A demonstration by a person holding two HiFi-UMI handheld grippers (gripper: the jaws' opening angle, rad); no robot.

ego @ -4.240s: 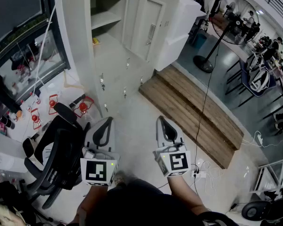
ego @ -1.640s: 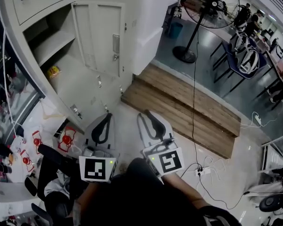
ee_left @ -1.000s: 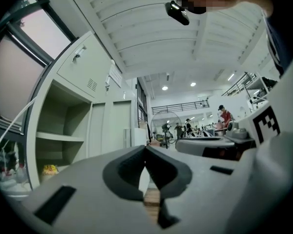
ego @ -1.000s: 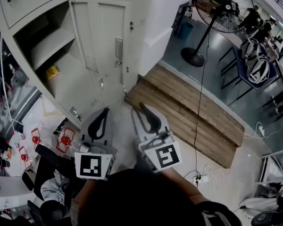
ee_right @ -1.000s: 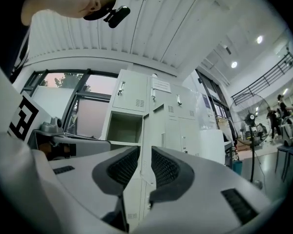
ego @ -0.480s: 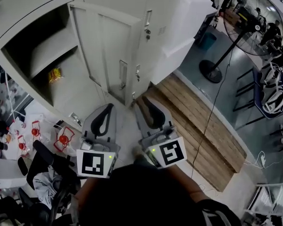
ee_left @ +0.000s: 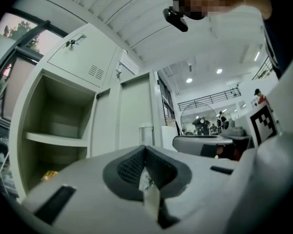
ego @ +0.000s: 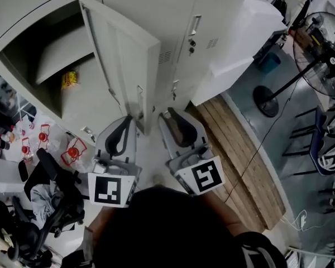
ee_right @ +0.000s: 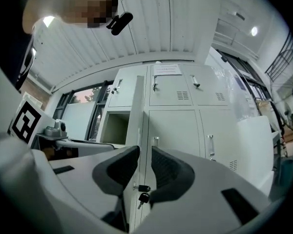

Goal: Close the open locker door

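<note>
The grey locker's door [ego: 128,60] stands swung out from the open compartment [ego: 50,54], which holds a shelf and a yellow packet [ego: 71,80]. My left gripper [ego: 125,121] is shut and empty, just below the door's bottom corner; in the left gripper view its tips [ee_left: 145,148] meet in front of the door's face [ee_left: 134,116]. My right gripper [ego: 168,115] is to the right of the door, its jaws open by a narrow gap. In the right gripper view [ee_right: 145,150] the door's edge [ee_right: 135,116] and a hanging key [ee_right: 142,197] show through that gap, farther off.
Closed locker doors [ego: 201,15] fill the right of the cabinet. A white box [ego: 240,43] stands beside it, with a wooden platform [ego: 240,149] and a floor fan [ego: 324,43] beyond. A black office chair [ego: 50,200] and red items [ego: 72,149] sit low left.
The person has walked up to the locker. Both grippers have come close to the open door's lower corner, their jaws unchanged. The door still stands open.
</note>
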